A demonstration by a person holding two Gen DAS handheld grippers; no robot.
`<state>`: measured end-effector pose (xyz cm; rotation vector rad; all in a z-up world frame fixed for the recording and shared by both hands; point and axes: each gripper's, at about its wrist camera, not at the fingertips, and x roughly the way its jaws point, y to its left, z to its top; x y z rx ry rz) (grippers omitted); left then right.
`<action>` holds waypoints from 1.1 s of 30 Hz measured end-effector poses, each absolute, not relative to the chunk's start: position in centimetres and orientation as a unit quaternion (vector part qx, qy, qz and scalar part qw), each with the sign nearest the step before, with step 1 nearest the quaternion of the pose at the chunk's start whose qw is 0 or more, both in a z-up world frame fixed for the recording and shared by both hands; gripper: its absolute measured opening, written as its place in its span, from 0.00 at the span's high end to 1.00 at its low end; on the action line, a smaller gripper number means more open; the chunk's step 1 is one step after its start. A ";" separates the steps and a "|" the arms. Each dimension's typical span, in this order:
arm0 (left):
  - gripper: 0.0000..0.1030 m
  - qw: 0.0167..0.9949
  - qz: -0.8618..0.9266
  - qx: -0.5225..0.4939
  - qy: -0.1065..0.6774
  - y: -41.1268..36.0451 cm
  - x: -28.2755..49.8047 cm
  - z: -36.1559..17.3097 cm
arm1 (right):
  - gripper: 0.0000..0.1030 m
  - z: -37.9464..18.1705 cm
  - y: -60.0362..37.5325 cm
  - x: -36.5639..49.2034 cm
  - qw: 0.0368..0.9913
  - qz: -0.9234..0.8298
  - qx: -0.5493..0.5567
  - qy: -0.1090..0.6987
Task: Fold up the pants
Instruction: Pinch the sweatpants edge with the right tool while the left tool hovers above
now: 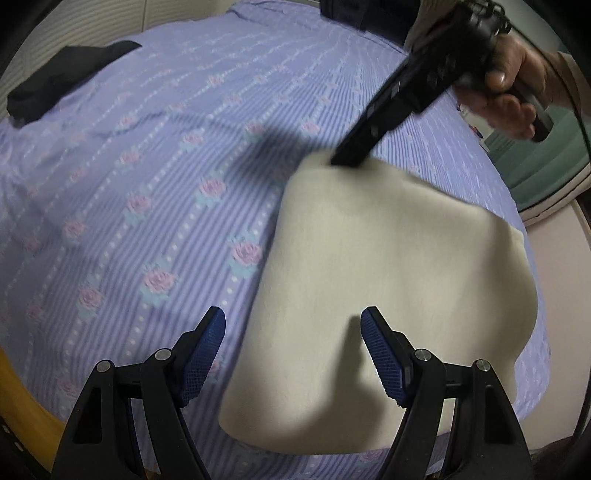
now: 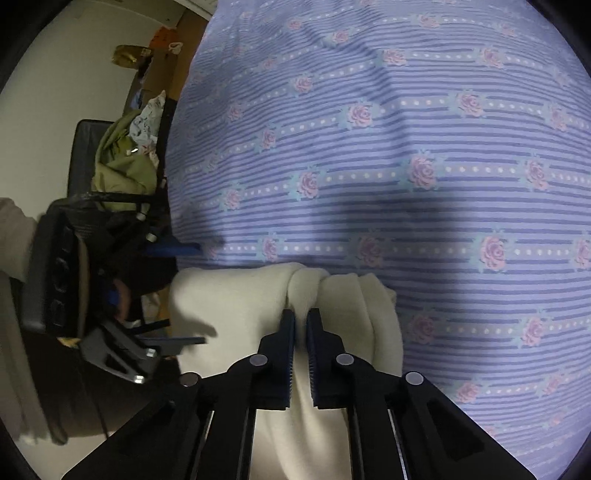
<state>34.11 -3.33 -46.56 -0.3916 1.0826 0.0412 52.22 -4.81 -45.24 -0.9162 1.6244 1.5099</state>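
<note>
The cream pants (image 1: 388,280) lie folded in a broad pad on the purple flowered bedsheet (image 1: 155,177). My left gripper (image 1: 293,328) is open and empty, hovering over the pad's near left edge. My right gripper (image 1: 347,158) reaches down to the pad's far corner. In the right wrist view it (image 2: 301,314) is shut on a bunched fold of the cream pants (image 2: 332,291). The left gripper (image 2: 184,295) shows at the left of that view, blurred.
A black garment (image 1: 62,81) lies at the far left of the bed. Another dark item (image 1: 362,14) sits at the bed's far edge. A chair piled with clothes (image 2: 122,162) stands beside the bed. The bed's near right edge (image 1: 535,332) drops to the floor.
</note>
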 end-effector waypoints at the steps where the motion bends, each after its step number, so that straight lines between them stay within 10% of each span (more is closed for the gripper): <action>1: 0.27 0.837 0.019 -0.188 0.513 -3.5 34.0 -46.8 | 0.93 -44.7 -4.8 52.4 0.369 0.588 -0.347 0.630; 16: 0.27 0.830 0.013 -0.219 0.514 -4.3 34.5 -48.0 | 0.95 -45.6 -6.3 58.0 0.458 0.537 -0.253 0.661; 22: 0.27 0.832 0.018 -0.222 0.508 -4.3 34.1 -47.7 | 0.56 -46.1 -2.7 56.2 0.412 0.558 -0.332 0.639; 27: 0.27 0.829 0.023 -0.236 0.507 -3.9 34.0 -47.9 | 0.62 -49.4 0.4 54.4 0.315 0.542 -0.397 0.671; 33: 0.27 0.834 0.027 -0.242 0.495 -2.7 33.9 -47.5 | 0.90 -49.1 1.2 52.3 0.239 0.543 -0.452 0.666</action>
